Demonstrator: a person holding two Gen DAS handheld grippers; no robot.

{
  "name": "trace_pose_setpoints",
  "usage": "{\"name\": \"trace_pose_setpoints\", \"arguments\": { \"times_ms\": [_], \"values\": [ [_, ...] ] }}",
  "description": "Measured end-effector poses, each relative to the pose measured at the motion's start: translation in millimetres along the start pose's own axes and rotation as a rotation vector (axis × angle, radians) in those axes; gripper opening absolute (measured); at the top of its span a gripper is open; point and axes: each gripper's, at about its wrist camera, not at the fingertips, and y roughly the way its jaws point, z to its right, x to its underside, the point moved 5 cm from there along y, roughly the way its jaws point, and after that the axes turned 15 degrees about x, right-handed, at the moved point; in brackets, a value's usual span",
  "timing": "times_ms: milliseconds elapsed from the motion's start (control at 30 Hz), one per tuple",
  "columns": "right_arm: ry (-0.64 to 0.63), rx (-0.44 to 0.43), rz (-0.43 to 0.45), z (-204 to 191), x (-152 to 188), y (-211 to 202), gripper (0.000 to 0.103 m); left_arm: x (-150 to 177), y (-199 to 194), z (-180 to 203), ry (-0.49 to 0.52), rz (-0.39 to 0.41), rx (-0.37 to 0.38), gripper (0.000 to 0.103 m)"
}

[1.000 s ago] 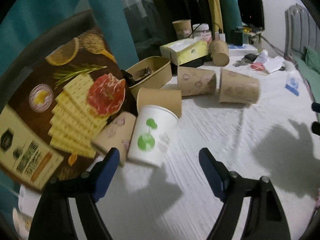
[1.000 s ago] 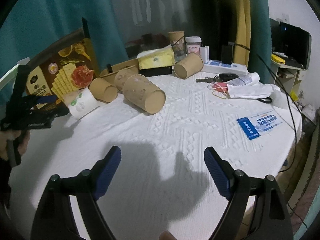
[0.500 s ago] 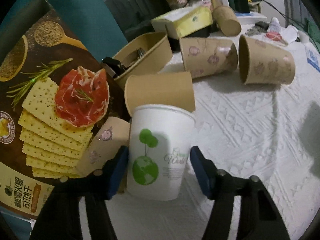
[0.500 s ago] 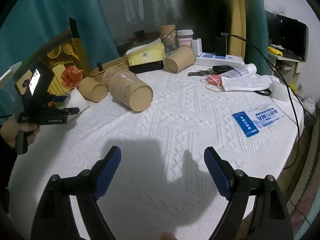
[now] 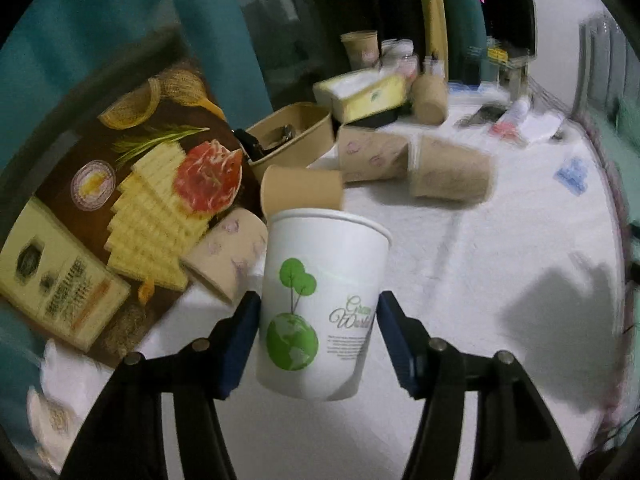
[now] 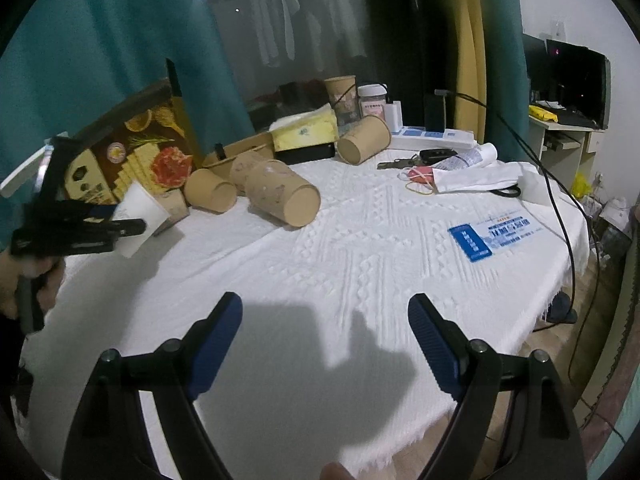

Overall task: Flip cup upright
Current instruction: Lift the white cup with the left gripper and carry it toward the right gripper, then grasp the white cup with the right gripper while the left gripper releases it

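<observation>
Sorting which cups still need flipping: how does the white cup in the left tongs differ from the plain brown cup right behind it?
The white cup carries a green globe print; the plain brown cup is unprinted. The white cup is gripped between the left tongs, clear of the cloth, mouth up; the brown cup lies on its side. Both are paper cups.

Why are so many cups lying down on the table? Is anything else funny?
Several brown paper cups lie tipped on their sides on the white tablecloth, near the cracker box. The left hand-held gripper holds the white cup off the cloth. Nothing looks spilled.
</observation>
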Motion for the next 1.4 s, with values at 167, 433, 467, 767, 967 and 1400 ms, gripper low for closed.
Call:
{"name": "trace_pose_setpoints", "arguments": {
  "times_ms": [167, 433, 467, 767, 967, 1400],
  "values": [
    [0.005, -0.056, -0.037, -4.3, 29.2, -20.0, 0.083, 54.7, -47.8, 41.0, -0.236, 0.051, 0.112, 0.060],
    [-0.053, -0.156, -0.060, -18.3, 63.9, -53.7, 0.083, 137.9, -71.8, 67.6, -0.656, 0.066, 0.253, 0.060],
    [-0.060, -0.160, -0.060, -19.3, 65.9, -56.1, 0.083, 143.8, -71.2, 68.9, -0.696, 0.073, 0.257, 0.060],
    [-0.078, -0.167, -0.050, -17.2, 64.9, -65.0, 0.083, 177.6, -49.3, 70.3, -0.847, 0.057, 0.252, 0.060],
    [-0.078, -0.163, -0.057, -17.4, 65.0, -62.8, 0.083, 178.9, -50.4, 68.6, -0.858, 0.059, 0.280, 0.062],
    [-0.116, -0.142, -0.088, -26.6, 69.8, -54.8, 0.083, 173.3, -56.8, 72.2, -0.816, 0.083, 0.317, 0.075]
  ]
}}
